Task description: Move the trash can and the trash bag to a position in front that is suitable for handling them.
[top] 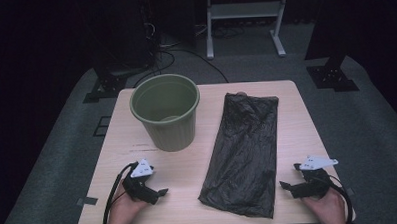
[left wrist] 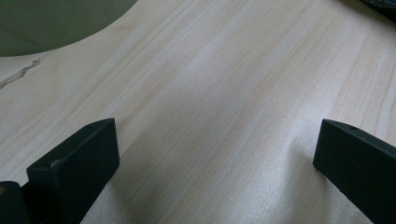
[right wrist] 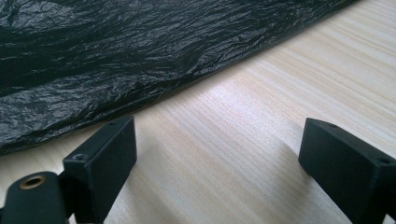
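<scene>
In the high view, the left gripper (top: 157,192) rests at the lower left of the frame, on the near edge of the wooden table (top: 292,118), held by the person's left hand (top: 121,211). A cable trails from it toward the bottom edge. Its jaws are spread wide with nothing between them. The left gripper view confirms this: the two black jaws rise from the lower corners of the frame, and bare table surface (left wrist: 224,107) lies between them.

Above the left gripper, in the upper left centre of the high view, stands the green bin (top: 165,112). It is upright, mouth open to the top, and well apart from the left gripper. Its curved wall (left wrist: 51,23) occupies the upper left corner of the left gripper view.

To the right of the bin, at the centre of the high view, lies the black plastic bag (top: 245,153). It is flat on the table, crinkled, running from the upper centre of the table down to its near edge. It is near the bin but not touching it.

At the lower right of the high view, the right gripper (top: 288,186) rests on the table, held by the right hand (top: 330,205). Its jaws are spread, nothing gripped. In the right gripper view, the bag (right wrist: 140,51) covers the upper left of the frame, its edge just beyond the left-hand jaw; bare wood lies between the jaws.
</scene>
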{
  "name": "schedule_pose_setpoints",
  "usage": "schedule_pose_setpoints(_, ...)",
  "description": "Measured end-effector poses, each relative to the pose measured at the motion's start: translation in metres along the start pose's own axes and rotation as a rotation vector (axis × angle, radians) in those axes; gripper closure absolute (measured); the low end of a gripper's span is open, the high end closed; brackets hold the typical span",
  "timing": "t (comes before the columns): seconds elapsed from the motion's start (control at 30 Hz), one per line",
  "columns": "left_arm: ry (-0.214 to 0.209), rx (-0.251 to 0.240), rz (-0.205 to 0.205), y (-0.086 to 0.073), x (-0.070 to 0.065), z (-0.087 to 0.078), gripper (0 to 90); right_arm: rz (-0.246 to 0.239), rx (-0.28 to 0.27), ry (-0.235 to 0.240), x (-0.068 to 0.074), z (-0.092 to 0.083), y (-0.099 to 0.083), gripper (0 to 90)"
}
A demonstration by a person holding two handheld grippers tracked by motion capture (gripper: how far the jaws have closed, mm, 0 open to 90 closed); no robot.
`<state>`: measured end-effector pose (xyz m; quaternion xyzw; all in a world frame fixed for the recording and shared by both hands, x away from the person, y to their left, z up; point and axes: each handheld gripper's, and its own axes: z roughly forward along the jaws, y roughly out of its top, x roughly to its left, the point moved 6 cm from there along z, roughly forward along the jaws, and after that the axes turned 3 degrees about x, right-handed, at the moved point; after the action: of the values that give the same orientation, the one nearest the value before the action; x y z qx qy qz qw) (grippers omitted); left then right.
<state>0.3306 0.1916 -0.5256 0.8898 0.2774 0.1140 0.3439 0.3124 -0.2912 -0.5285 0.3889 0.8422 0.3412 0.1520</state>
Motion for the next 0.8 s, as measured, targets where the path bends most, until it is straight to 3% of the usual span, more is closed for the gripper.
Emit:
schedule_pose_setpoints(0.2, 0.000, 0.000, 0.000, 0.000, 0.000, 0.000, 0.0, 0.008, 0.000, -0.024, 0.000, -0.002, 0.000, 11.4)
schedule_pose_setpoints(0.47, 0.000, 0.000, 0.000, 0.000, 0.000, 0.000, 0.0, 0.052, -0.031, -0.007, 0.008, -0.008, 0.012, 12.6)
schedule_pose_setpoints(0.6, 0.000, 0.000, 0.000, 0.000, 0.000, 0.000, 0.0, 0.071, -0.056, 0.025, 0.014, -0.010, 0.021, 12.7)
schedule_pose_setpoints(0.8, 0.001, 0.001, 0.000, 0.000, 0.000, 0.000, 0.0, 0.070, -0.046, 0.039, 0.023, -0.003, 0.028, 13.0)
